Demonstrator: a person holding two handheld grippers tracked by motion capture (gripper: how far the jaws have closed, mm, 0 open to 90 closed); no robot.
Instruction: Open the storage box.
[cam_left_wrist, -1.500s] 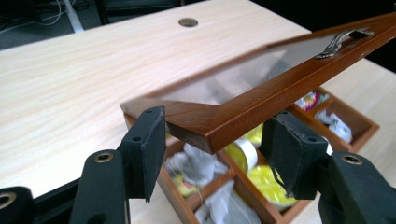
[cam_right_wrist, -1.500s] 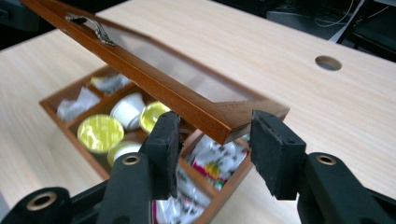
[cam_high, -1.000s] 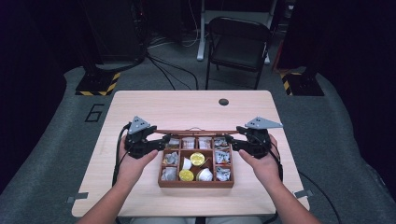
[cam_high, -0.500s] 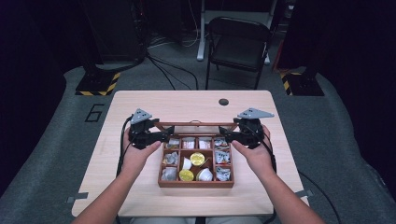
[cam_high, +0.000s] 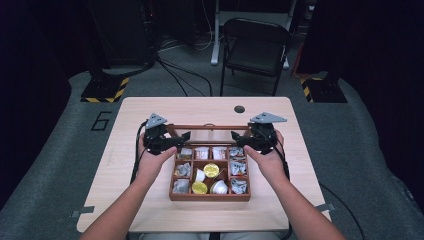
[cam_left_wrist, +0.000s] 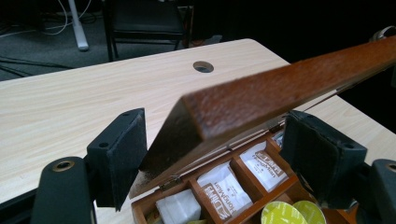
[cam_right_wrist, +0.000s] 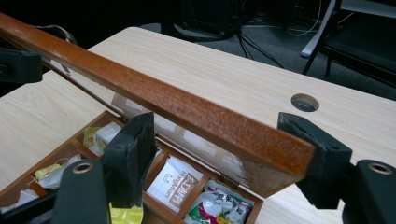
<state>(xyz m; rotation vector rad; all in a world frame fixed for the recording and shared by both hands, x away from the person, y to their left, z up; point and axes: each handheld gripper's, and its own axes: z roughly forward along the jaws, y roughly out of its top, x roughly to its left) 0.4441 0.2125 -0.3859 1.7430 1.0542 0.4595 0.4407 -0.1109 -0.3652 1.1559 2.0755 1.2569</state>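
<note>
The hinged lid (cam_high: 207, 127) of the dark reddish-brown wooden compartment box (cam_high: 210, 196) stood partly raised, tilted up from its back edge, with the box itself sitting near the middle of the pale wooden table (cam_high: 125, 165), towards the person's side. Below the lid, the box's square compartments held white paper tea sachets (cam_left_wrist: 223, 185), yellow-topped round pods (cam_high: 211, 170) and crinkled silvery packets (cam_right_wrist: 217, 205).

The left gripper (cam_left_wrist: 219, 158) had its jaws spread on either side of the lid's left end; in the left gripper view one pad lay close against the wood and the other stood off, so the claw looked released rather than clenched. The right gripper (cam_right_wrist: 229, 154) straddled the lid's right end in the same way, jaws apart with a gap showing at each pad, also released.

With neither claw appearing to pinch the wood, the lid probably rested on the pads or on its own hinges. If one hand rose faster than the other, the lid could twist and strain the hinges; if either pad slid off the smooth edge, it might drop shut onto the sachets. A hard push backwards could also shove the whole box towards the round hole (cam_high: 239, 109) in the tabletop.
</note>
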